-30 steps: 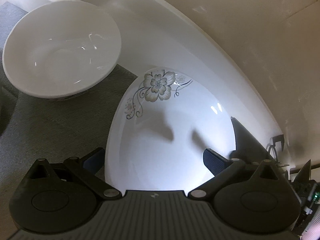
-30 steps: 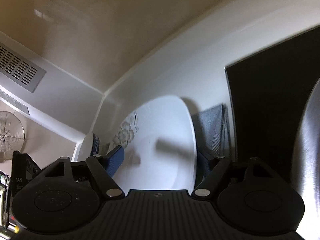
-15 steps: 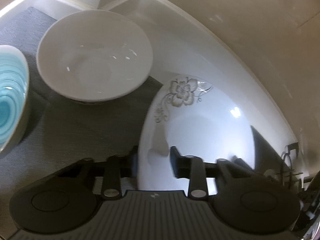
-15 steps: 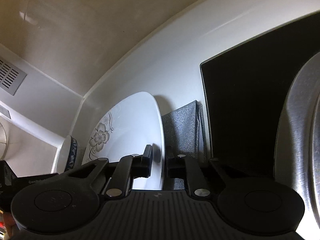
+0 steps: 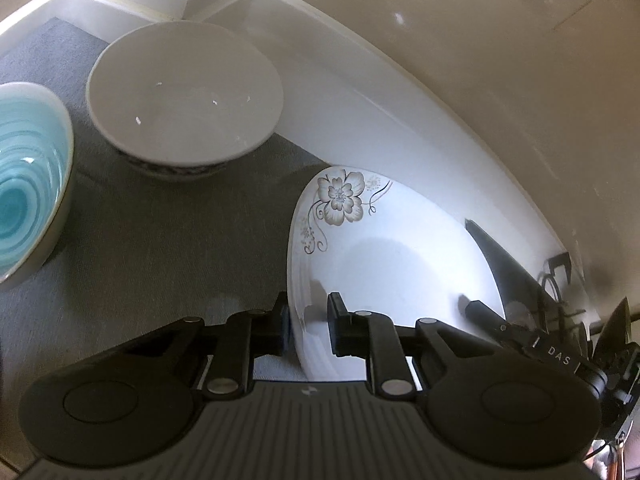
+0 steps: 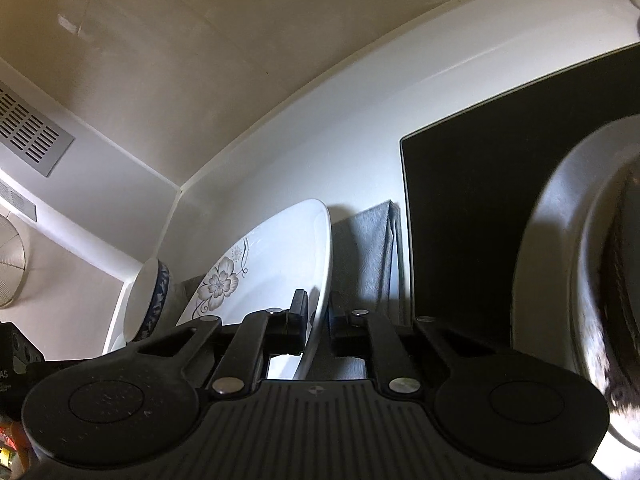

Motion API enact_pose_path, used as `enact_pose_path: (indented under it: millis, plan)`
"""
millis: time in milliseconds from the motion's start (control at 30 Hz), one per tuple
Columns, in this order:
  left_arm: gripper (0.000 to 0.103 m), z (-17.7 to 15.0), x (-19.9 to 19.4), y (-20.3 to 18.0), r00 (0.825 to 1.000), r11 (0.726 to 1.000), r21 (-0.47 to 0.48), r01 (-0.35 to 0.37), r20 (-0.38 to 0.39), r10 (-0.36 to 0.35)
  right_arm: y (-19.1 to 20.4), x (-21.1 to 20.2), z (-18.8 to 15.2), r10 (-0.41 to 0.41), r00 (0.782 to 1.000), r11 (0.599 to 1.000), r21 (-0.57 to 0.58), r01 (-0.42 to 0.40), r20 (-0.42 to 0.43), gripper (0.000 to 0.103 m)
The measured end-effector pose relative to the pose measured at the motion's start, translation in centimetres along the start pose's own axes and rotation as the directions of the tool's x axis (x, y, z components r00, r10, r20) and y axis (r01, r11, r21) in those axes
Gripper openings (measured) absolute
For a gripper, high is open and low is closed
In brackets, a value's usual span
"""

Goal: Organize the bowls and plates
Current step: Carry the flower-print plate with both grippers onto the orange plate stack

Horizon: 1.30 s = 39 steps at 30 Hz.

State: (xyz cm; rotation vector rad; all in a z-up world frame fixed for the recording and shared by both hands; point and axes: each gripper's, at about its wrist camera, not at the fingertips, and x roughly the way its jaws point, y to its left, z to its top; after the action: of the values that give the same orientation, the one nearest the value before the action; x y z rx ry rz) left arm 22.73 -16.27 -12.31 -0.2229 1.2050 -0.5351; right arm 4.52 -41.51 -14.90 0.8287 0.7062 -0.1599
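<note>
Your grey mat (image 5: 152,240) covers the tabletop | black panel (image 6: 472,216) right of it | flowered plate (image 5: 392,256) tilted, both hand-held grippers, left (image 5: 308,326) and right (image 6: 318,322), clamp its rim | white bowl (image 5: 184,92) behind | teal bowl (image 5: 24,184) far left.

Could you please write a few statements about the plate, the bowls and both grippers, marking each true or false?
1. Both grippers grip the floral plate by its rim. True: the left gripper and the right gripper each pinch an edge.
2. The teal bowl holds food. False: it looks empty.
3. The white bowl sits on the grey mat. True.
4. The plate is plain. False: it bears a flower.
</note>
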Motion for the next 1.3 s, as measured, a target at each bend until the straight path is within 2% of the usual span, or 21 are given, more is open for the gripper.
enact_pose_path:
  millis: [567,1000,1300]
  plan:
    - [0.02,-2.0,-5.9,1.1,0.999,0.997,0.058,0.046,-0.008,-0.046,2.0,-4.7,-3.3,0.013,0.999,1.0,0.01,-0.013,0.034,0.011]
    - [0.02,-7.6,-10.6,2.1,0.997,0.987,0.143,0.072,-0.038,-0.067,3.8,-9.9,-9.8,-0.012,0.997,0.999,0.036,0.009,0.074,0.011]
    - [0.02,-10.8,-11.3,2.6,0.993,0.977,0.195,0.089,-0.093,-0.072,3.9,-12.8,-14.8,-0.048,0.996,0.996,0.076,0.042,0.079,0.011]
